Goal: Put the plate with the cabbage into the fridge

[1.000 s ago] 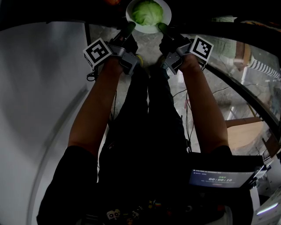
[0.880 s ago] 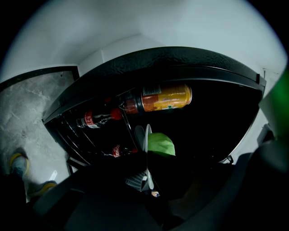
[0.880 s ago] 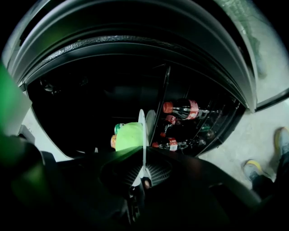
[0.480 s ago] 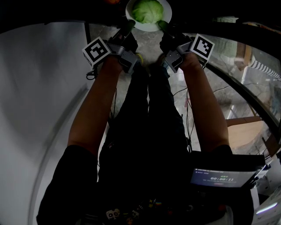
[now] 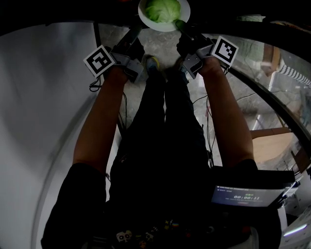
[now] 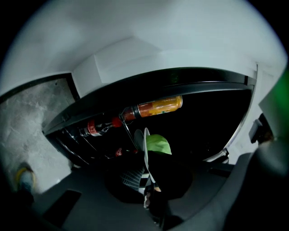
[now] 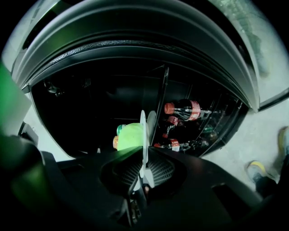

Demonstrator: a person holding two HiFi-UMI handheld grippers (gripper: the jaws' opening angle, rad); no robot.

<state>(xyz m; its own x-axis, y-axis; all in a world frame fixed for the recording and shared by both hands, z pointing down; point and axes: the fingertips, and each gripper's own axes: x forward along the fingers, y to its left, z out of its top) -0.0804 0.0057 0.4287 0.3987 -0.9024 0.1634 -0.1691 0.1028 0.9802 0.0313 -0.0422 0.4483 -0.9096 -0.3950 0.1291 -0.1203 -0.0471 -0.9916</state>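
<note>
A white plate [image 5: 166, 26] with a green cabbage [image 5: 162, 9] on it is held out at the top of the head view, in front of the dark fridge opening. My left gripper [image 5: 137, 30] is shut on the plate's left rim and my right gripper [image 5: 181, 25] on its right rim. The left gripper view has the plate [image 6: 145, 149] edge-on between the jaws, with the cabbage [image 6: 158, 143] to its right. From the right gripper view the plate [image 7: 143, 135] is also edge-on in the jaws, and the cabbage [image 7: 128, 135] lies to its left.
The fridge interior is dark. Its door racks hold bottles: an orange one [image 6: 156, 107], a red-capped one [image 6: 92, 130] and a cola bottle [image 7: 185, 109]. A white panel [image 5: 43, 97] stands at the left. The person's legs and a shoe [image 5: 152, 63] are below the plate.
The plate with the cabbage has moved farther forward toward the fridge, now partly cut off at the top. The left gripper's marker cube has shifted left and up.
</note>
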